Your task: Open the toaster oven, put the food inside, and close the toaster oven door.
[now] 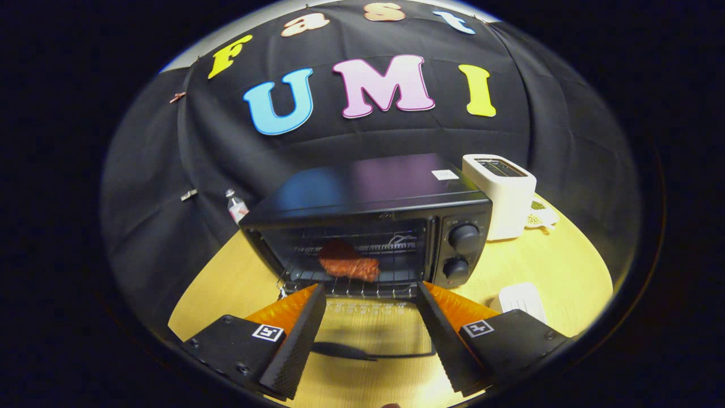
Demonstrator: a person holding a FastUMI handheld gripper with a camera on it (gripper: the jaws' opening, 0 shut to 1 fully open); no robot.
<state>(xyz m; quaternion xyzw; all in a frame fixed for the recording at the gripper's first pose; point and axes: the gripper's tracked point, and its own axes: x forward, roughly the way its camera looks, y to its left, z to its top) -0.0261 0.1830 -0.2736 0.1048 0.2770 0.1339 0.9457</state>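
Observation:
A black toaster oven (374,198) stands on the wooden table just beyond my fingers. Its door (368,334) is folded down flat toward me, and the glass with its handle lies between my fingers. A reddish-brown piece of food (348,262) rests on the wire rack (351,286) inside the oven cavity. My gripper (371,290) is open, fingers spread wide above the lowered door, with nothing between them. Two black knobs (461,252) sit on the oven's right panel.
A white toaster (501,195) stands right of the oven, with a small patterned dish (541,215) behind it. A white flat object (521,300) lies on the table near my right finger. A small bottle (237,207) stands left of the oven by the black cloth wall.

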